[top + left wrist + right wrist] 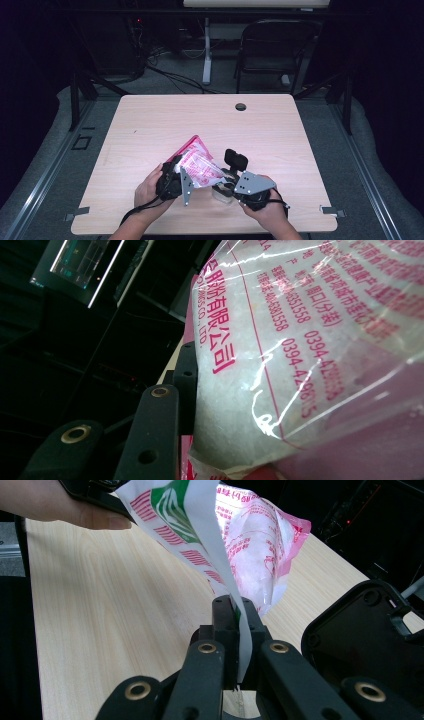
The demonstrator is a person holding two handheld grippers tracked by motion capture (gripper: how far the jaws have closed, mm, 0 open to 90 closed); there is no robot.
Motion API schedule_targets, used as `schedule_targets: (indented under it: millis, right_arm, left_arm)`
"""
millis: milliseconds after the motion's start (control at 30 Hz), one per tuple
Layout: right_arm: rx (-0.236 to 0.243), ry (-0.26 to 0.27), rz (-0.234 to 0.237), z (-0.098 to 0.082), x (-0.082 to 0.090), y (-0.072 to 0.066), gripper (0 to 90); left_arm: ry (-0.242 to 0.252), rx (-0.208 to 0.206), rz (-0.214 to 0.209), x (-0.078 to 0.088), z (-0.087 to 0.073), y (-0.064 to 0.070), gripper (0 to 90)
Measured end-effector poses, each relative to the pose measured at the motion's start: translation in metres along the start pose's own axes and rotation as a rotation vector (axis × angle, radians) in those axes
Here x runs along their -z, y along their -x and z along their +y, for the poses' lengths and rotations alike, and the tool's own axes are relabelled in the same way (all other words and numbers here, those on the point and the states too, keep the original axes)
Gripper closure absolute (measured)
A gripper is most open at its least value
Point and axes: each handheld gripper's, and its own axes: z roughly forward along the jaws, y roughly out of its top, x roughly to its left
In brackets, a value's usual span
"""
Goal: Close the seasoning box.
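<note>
Two hand-held black two-jaw grippers work one bag at the near edge of the light wood-grain table (150, 125). Right gripper (235, 615): jaws pressed together, pinching a thin white strip at the edge of the pink-and-white printed plastic bag of white granules (255, 535); the strip runs down between the pads and pokes out below them. In the high view the right gripper (227, 182) sits under the person's right hand (267, 207), grey three-cornered plate on top. A clear round container (222, 192) stands on the table just below its jaws, contents too small to tell. A black rounded lid-like object (360, 635) is just beside the right jaws in the right gripper view; same dark thing seems to show at (235, 160) in the high view.

Left gripper (177, 175), held by the left hand (150, 190), is clamped on the fat body of the bag, jaws part-way spread around it. In the left gripper view one black jaw lies flat against the bag (300, 355); the other jaw is hidden behind the plastic. The bag is lifted off the table, tilted, pink top corner pointing away from the person, held between both grippers near the table's front centre.

Farther off: a round cable hole (241, 106) near the table's far edge, then a black folding chair (272, 47) and a white desk leg (206, 50) on the grey floor.
</note>
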Motion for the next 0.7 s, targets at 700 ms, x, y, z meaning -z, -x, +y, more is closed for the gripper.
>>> schedule_targets:
  millis: [700]
  right_arm:
    - [-0.016, -0.002, 0.006, -0.0034, -0.0013, 0.0003, 90.0]
  left_arm:
    - [-0.007, -0.06, 0.04, 0.0038, 0.0044, -0.0013, 67.0]
